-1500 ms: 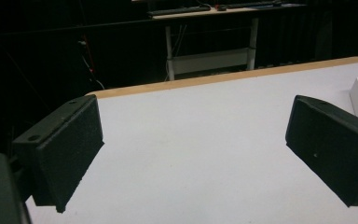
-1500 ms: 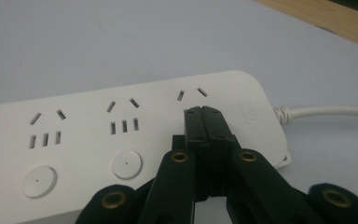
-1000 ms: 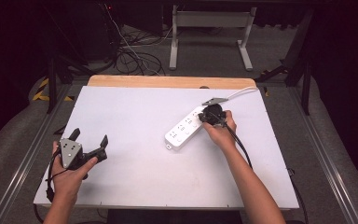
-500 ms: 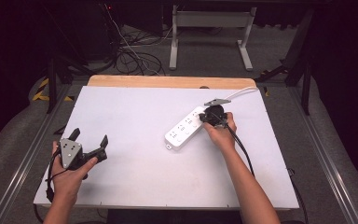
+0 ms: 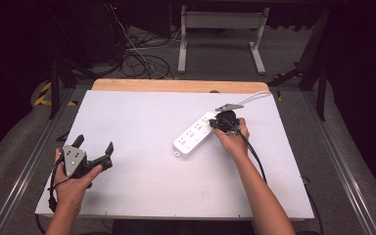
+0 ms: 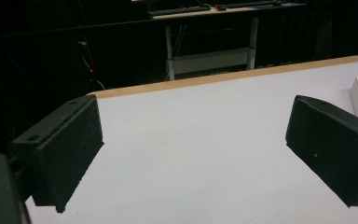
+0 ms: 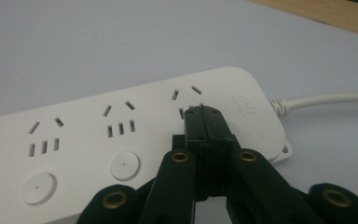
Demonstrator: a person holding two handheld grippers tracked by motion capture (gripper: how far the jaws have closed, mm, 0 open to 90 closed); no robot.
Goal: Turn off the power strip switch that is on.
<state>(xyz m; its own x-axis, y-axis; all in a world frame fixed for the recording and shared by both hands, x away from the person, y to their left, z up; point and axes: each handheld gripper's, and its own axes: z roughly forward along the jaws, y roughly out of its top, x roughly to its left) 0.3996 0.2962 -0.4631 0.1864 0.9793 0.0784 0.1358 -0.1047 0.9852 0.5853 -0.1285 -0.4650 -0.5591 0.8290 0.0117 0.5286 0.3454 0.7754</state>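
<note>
A white power strip (image 5: 192, 137) lies diagonally right of the table's middle, its white cord (image 5: 254, 96) running off to the far right. My right gripper (image 5: 213, 125) is shut, jaws pressed together with nothing between them. Its tip rests on the strip's top at the cord end. In the right gripper view the shut tips (image 7: 204, 113) touch the strip (image 7: 121, 126) just below the last socket, beside two round buttons (image 7: 125, 165). My left gripper (image 5: 95, 145) is held near the table's front left, open and empty. Its pads (image 6: 70, 149) stand wide apart above bare tabletop.
The white tabletop (image 5: 152, 186) has a wooden strip (image 5: 176, 85) along its far edge. Metal rails run down both sides of the table. Beyond it are tangled cables (image 5: 137, 56) on the floor and a white table frame (image 5: 220, 22). A black cable (image 5: 254, 156) trails from the right gripper.
</note>
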